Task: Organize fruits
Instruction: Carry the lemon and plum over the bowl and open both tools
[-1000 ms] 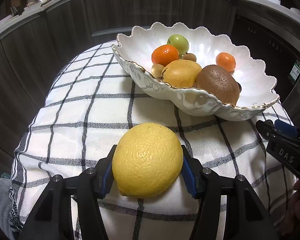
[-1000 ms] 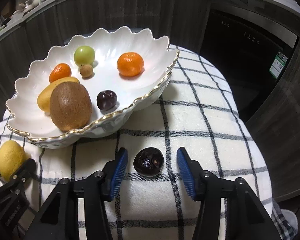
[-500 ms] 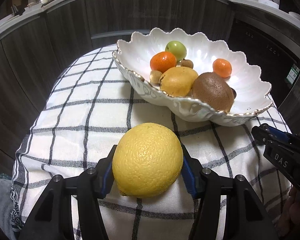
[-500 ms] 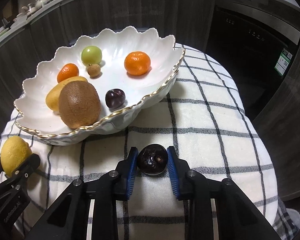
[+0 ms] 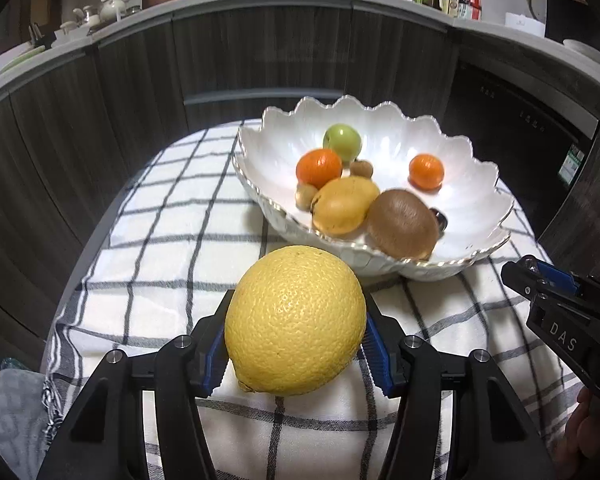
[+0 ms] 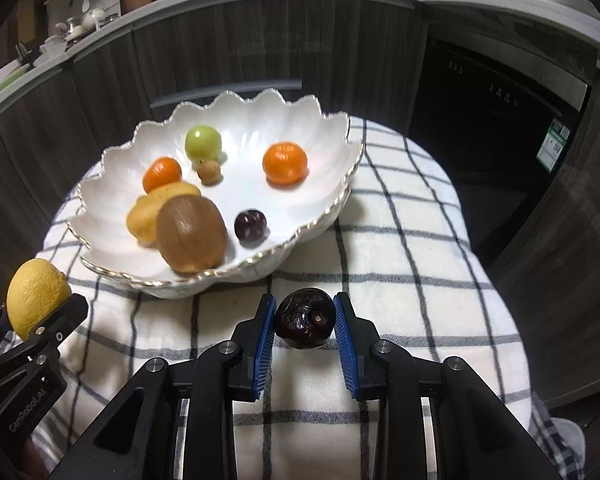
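My left gripper point(image 5: 296, 340) is shut on a large yellow lemon point(image 5: 295, 319) and holds it above the checked cloth, in front of the white scalloped bowl point(image 5: 472, 200). My right gripper point(image 6: 304, 322) is shut on a dark purple fruit point(image 6: 305, 323), lifted just off the cloth before the bowl point(image 6: 324, 140). The bowl holds a kiwi point(image 6: 191, 233), a yellow fruit point(image 6: 148, 212), two tangerines, a green fruit point(image 6: 203, 142), a small brown fruit and another dark fruit point(image 6: 251, 225). The lemon also shows at the left of the right wrist view point(image 6: 36, 298).
A white cloth with dark checks point(image 6: 400, 248) covers the small round table. Dark wood cabinets point(image 5: 100, 120) curve closely behind it, with a dark appliance front point(image 6: 492, 112) at the right. A worktop with kitchenware runs above.
My right gripper has closed on the dark fruit and raised it. Both grippers have lifted and drawn back, so the bowl looks farther away. The left stays shut on the lemon.
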Demonstrator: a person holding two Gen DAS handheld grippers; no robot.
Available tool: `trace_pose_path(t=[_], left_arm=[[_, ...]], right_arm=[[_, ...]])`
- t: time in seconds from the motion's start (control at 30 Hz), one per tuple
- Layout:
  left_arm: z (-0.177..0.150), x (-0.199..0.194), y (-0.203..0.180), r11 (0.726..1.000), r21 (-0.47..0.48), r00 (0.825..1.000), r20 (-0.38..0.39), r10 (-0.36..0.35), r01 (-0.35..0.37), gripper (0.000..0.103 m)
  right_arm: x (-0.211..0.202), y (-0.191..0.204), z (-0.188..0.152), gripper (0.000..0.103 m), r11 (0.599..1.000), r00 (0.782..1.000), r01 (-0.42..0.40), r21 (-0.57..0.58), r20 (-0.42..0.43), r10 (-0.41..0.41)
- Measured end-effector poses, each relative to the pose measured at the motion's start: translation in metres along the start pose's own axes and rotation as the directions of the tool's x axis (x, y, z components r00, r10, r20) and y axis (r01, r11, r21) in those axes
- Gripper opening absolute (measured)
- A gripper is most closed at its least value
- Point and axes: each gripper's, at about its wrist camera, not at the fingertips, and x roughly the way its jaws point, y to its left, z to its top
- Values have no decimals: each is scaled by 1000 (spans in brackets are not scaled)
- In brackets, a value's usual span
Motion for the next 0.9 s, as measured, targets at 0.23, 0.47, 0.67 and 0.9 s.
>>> trace_pose_path(t=[0.23,0.47,0.67,0.9], left_arm=[[19,-22,2,1000,-11,998,63,-11,12,56],[50,-26,1,999,7,994,107,-34,34,56],[83,-10,1,998,24,991,121,-58,55,56],[115,28,-7,995,27,991,92,-102,100,56]], right_arm=[[-22,2,15,30,1000,998,-28,-5,51,28],[-29,3,45,30,998,993,-61,-2,99,61],[-21,9,73,30,998,990,-56,-36,128,60],[15,9,97,30,997,993,-69,-17,95,70]])
